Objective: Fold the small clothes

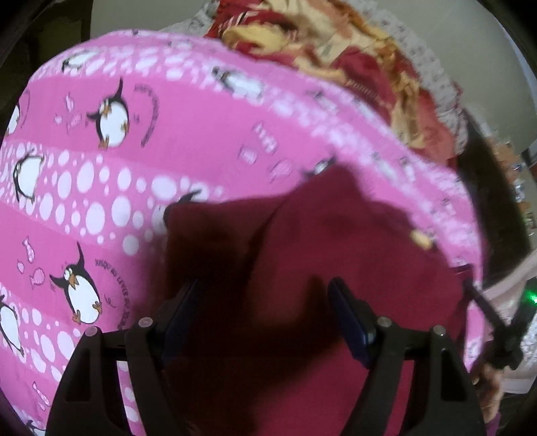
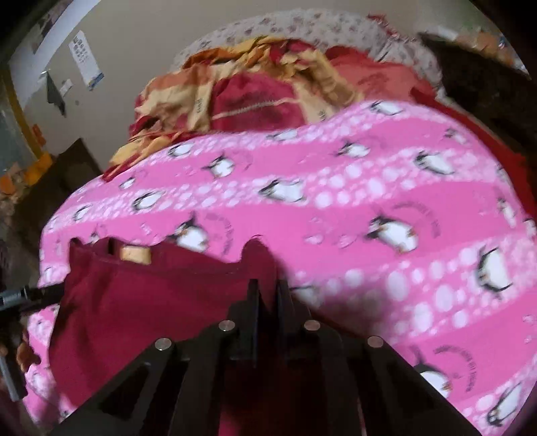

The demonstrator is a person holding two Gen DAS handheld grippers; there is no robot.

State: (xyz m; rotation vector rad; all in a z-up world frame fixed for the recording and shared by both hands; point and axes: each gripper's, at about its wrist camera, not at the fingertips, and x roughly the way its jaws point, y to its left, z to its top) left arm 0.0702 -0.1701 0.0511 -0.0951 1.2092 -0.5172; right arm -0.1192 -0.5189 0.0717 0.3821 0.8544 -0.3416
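Observation:
A small dark red garment (image 1: 302,255) lies on a pink penguin-print sheet (image 1: 167,110). My left gripper (image 1: 265,298) is open, its jaws wide apart low over the garment, with nothing between them. In the right wrist view the garment (image 2: 144,302) spreads to the left, a tan label (image 2: 134,253) at its far edge. My right gripper (image 2: 267,290) is shut on a raised fold of the garment near its right corner. The other gripper (image 2: 20,295) shows at the left edge of that view.
A crumpled red and yellow blanket (image 2: 241,90) lies behind the pink sheet (image 2: 386,187), with a floral pillow (image 2: 285,26) beyond it. A dark cloth (image 2: 480,80) sits at the far right. A wall with papers (image 2: 84,60) is at the left.

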